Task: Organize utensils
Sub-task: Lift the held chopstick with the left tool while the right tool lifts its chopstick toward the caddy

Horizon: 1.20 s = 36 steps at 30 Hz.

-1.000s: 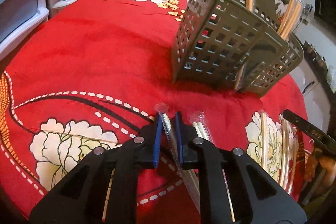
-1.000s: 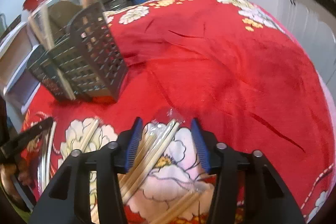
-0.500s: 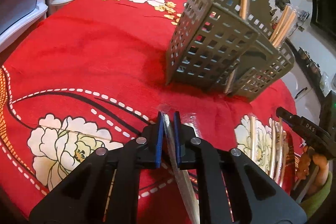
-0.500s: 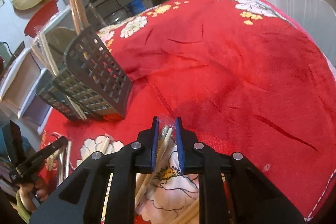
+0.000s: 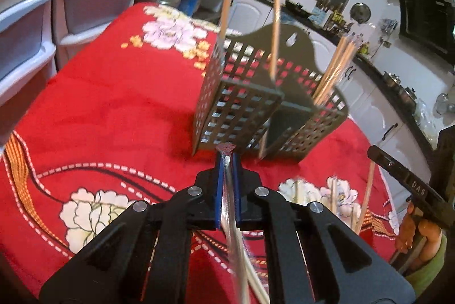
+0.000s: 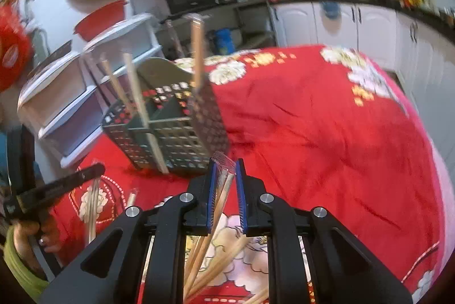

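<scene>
A grey perforated utensil holder [image 5: 241,110] with several compartments stands on the red flowered cloth, and chopsticks [image 5: 274,39] stick up out of it. My left gripper [image 5: 226,158] hovers just in front of it, shut on a thin clear-wrapped chopstick pack [image 5: 231,221] that trails down and back. In the right wrist view the holder [image 6: 182,139] is ahead and to the left. My right gripper [image 6: 226,173] is shut on a clear-wrapped bundle of wooden chopsticks [image 6: 220,198], lifted off the cloth.
More wrapped chopsticks lie on the cloth [image 5: 334,193] between the two grippers, also seen as loose chopsticks [image 6: 92,201]. A hand in a green sleeve [image 6: 28,235] holds the other tool. White plastic drawers [image 5: 28,19] stand left of the table, kitchen cabinets [image 6: 341,22] behind it.
Both grippers rose off the cloth, each with its pack, and came nearer the holder. The right jaws went from wide apart to closed on the bundle. The left stayed shut.
</scene>
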Each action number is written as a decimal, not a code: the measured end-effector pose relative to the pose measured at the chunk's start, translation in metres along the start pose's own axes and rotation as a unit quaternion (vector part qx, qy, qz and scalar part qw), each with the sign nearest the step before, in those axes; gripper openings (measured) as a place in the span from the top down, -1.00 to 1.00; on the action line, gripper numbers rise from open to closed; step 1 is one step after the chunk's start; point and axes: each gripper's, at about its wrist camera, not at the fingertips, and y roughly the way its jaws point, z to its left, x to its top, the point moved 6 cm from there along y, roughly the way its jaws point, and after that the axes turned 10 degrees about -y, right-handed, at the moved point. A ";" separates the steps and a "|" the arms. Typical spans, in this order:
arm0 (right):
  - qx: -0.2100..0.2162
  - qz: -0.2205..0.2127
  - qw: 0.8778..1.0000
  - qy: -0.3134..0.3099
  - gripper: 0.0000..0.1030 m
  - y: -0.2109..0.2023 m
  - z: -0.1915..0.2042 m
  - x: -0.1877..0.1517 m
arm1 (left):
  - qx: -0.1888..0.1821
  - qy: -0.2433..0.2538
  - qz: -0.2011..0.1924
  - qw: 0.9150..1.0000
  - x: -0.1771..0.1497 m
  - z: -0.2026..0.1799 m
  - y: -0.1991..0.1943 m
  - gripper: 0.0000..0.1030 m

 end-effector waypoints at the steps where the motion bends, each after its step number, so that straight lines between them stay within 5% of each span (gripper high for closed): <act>1: -0.003 -0.005 1.000 -0.015 0.75 -0.004 0.007 0.003 | -0.002 0.003 -0.002 1.000 0.000 -0.002 -0.002 0.97; 36: 0.019 -0.084 0.988 -0.126 0.78 -0.043 0.088 0.063 | -0.057 0.043 -0.106 0.992 0.064 -0.058 -0.073 0.99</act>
